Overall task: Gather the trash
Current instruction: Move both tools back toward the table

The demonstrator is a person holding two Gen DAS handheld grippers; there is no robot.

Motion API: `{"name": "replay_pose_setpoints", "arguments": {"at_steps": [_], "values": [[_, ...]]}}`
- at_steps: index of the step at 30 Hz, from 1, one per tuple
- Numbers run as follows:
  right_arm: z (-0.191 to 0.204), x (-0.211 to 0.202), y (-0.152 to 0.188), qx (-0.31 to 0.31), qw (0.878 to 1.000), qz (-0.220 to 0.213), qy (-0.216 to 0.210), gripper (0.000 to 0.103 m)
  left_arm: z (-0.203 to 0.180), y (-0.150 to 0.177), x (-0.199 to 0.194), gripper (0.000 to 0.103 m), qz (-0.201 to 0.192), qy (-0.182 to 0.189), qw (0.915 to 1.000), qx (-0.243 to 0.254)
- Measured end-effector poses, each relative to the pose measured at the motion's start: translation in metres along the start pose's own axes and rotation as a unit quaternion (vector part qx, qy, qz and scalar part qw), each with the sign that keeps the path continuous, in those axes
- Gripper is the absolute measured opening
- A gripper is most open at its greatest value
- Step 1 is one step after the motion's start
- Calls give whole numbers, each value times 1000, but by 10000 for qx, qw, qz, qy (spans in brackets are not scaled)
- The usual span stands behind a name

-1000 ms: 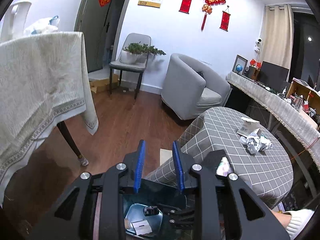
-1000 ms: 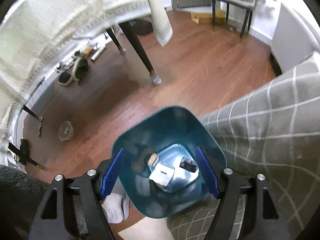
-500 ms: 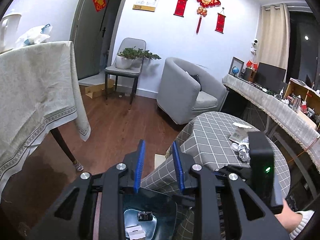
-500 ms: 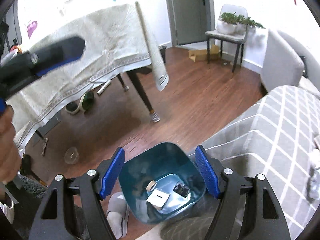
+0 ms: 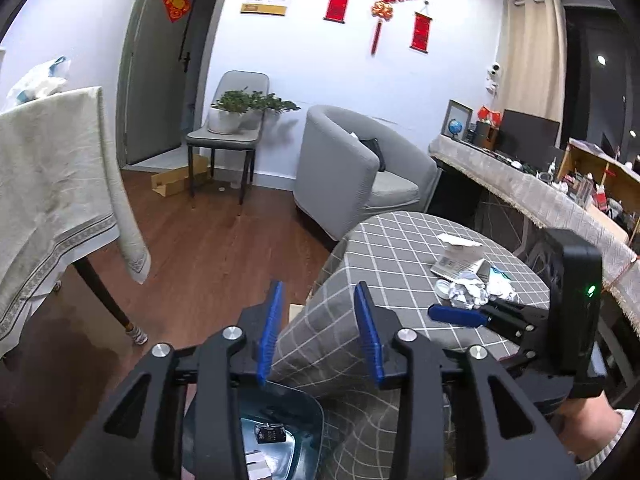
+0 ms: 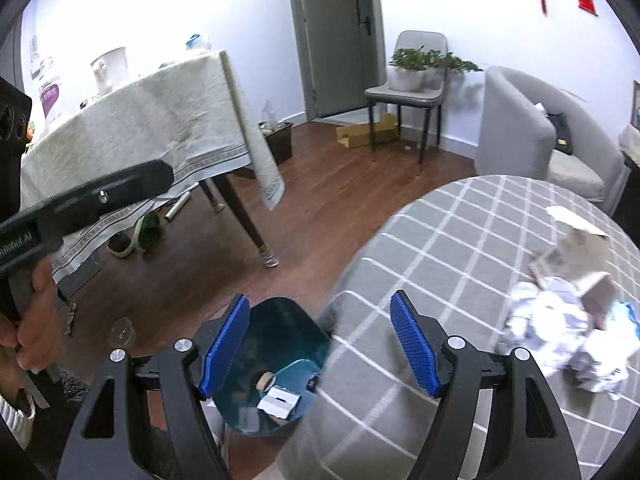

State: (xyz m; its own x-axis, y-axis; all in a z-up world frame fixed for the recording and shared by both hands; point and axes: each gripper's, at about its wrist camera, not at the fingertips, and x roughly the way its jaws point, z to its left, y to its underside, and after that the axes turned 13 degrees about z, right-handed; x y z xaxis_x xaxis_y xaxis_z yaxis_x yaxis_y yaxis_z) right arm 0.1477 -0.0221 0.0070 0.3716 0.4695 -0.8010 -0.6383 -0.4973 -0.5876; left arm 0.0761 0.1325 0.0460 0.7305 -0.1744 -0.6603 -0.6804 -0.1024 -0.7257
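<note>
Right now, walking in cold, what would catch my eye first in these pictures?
Probably the heap of crumpled paper trash on the round table's grey checked cloth, right of centre. Next, the teal bin on the floor beside that table, with scraps already inside. Both blue-padded tongs, left and right, stand open and empty.

Both tongs empty — left tongs (image 5: pixel 318 330) just widened, right tongs (image 6: pixel 320 348) agape.
</note>
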Motion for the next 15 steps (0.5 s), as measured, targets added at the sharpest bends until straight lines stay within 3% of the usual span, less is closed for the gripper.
{"name": "replay_pose_setpoints", "arguments": {"at_steps": [15], "values": [[-72,-45,27,514,9971,-317,454,74,-63,-3,37,64,227,284,9986,384]]}}
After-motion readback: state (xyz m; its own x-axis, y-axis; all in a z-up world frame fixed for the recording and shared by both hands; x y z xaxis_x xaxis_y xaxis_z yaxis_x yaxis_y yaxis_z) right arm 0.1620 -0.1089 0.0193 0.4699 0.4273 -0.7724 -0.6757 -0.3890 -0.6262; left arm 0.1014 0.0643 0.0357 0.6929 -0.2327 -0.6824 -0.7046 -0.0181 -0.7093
